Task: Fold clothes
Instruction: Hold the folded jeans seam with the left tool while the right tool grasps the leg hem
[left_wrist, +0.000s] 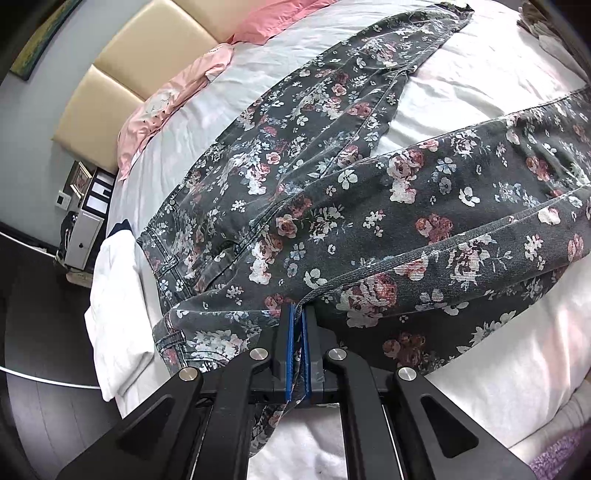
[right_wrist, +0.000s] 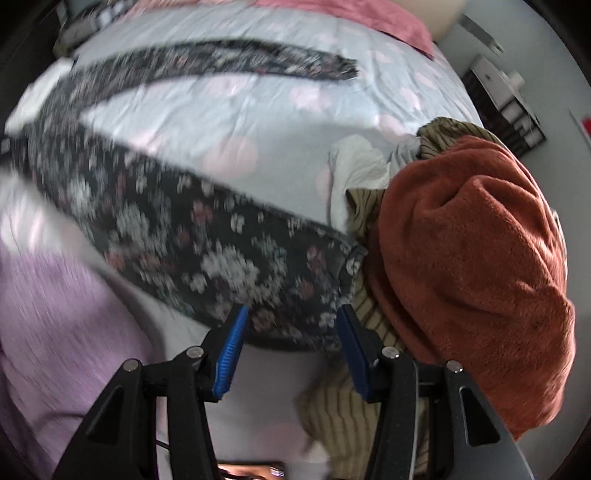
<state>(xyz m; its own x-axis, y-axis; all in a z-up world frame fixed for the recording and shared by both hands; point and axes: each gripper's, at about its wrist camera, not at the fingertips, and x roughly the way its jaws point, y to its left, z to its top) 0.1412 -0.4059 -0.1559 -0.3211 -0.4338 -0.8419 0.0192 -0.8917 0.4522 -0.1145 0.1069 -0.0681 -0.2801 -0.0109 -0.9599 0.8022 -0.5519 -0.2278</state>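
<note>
The floral trousers (left_wrist: 332, 192) are matt, twill-woven denim with stitched seams, lying on a smooth, lightly creased cotton-like bed sheet (left_wrist: 461, 96). The rust-orange garment (right_wrist: 469, 266) looks fuzzy like fleece, and the olive cloth (right_wrist: 343, 417) beside it is finely striped. The headboard (left_wrist: 122, 62) has a smooth, faintly glossy leather-like padding.

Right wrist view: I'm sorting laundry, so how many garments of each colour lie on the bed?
Dark floral: 1, the trousers
Rust-orange: 1, the fleece
Olive striped: 1, the top
Lilac: 1, the cloth
White: 1, the crumpled piece
Total: 5
</note>
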